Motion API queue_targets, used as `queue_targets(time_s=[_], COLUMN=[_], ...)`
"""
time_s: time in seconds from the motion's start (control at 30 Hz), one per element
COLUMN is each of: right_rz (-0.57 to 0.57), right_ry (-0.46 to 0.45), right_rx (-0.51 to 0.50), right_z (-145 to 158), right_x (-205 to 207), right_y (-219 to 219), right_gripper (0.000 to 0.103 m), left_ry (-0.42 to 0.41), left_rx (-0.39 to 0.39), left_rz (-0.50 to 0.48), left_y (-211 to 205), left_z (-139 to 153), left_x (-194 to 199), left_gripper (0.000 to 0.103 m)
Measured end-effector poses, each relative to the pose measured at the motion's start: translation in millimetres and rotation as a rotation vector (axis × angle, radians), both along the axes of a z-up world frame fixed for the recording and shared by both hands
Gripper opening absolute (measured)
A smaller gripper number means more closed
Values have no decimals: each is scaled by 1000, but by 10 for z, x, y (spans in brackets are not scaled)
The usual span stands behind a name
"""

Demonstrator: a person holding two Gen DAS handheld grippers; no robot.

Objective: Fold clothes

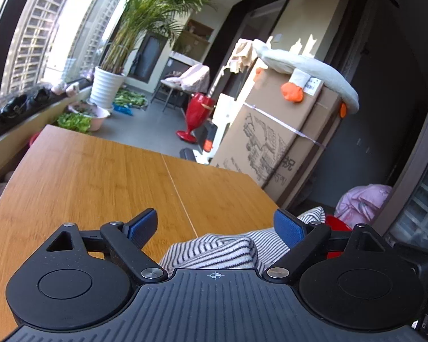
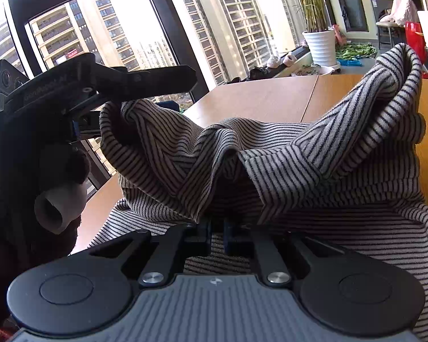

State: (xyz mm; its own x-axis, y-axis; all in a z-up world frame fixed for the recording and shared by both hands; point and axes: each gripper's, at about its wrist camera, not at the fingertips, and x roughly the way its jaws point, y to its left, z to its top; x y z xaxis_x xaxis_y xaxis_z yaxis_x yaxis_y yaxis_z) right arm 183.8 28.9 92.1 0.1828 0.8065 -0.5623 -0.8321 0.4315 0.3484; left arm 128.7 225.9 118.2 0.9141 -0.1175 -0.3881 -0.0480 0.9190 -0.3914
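The right tool (image 2: 217,235) is sitting closed, its blue pads pinching a fold of the striped garment (image 2: 299,165), which is bunching up just ahead of it in tall ridges and draping over the wooden tabletop (image 2: 259,99). The cloth is carrying thin dark stripes on a pale ground and is rising highest ahead and to the right of this tool.

Up and to the left of the right tool, the left tool (image 2: 122,105) is hanging sideways against a raised edge of the same garment; faint embossed lettering is showing on its black body but is too dim to read.

From its own camera, the left tool (image 1: 216,228) is standing with its jaws parted and nothing pressed between the blue pads; a heap of the striped garment (image 1: 214,250) is lying just below and between them, spreading to the right, with bare tabletop (image 1: 85,171) stretching ahead.

Further ahead and to the right of the left tool, a cardboard box (image 1: 271,142) is standing with a printed line drawing and a few Chinese characters, only partly legible. A white plush toy (image 1: 305,71) with orange feet is lying on top of it.
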Motion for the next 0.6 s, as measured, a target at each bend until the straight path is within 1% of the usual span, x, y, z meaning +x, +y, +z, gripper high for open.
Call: queue_targets(time_s=[0.03,0.07,0.13,0.2,0.33,0.37,0.4,0.47,0.53,0.6], right_rz=[0,0,0,0,-6,-11,-16,-27,-31,-45], right_ry=[-4,-7,-5,-4,-1,-11,-19,-31,-58,-96], right_rx=[-2,-4,-3,-1,10,9,10,40,104,157], right_z=[2,5,7,16,59,87,116,253,475,681], right_x=[-6,-13,-22,-62,-14,-14,-18,-2,35,71], right_y=[1,2,-1,-35,-100,-129,-158,-276,-384,-459], right_gripper=[8,8,8,8,9,12,18,26,26,26], left_ry=[17,32,22,15,20,21,24,27,21,19], left_rx=[26,53,85,79,79,78,74,66,65,81], left_rz=[-1,0,-9,-9,12,13,12,10,4,-1], left_y=[-41,-81,-119,-107,-41,-31,-14,13,12,-14], left_z=[-36,-70,-89,-92,-142,-158,-183,-230,-247,-244], left_x=[-3,-10,-103,-173,-325,-350,-386,-446,-469,-467], left_gripper=[51,50,49,49,51,51,51,51,51,52])
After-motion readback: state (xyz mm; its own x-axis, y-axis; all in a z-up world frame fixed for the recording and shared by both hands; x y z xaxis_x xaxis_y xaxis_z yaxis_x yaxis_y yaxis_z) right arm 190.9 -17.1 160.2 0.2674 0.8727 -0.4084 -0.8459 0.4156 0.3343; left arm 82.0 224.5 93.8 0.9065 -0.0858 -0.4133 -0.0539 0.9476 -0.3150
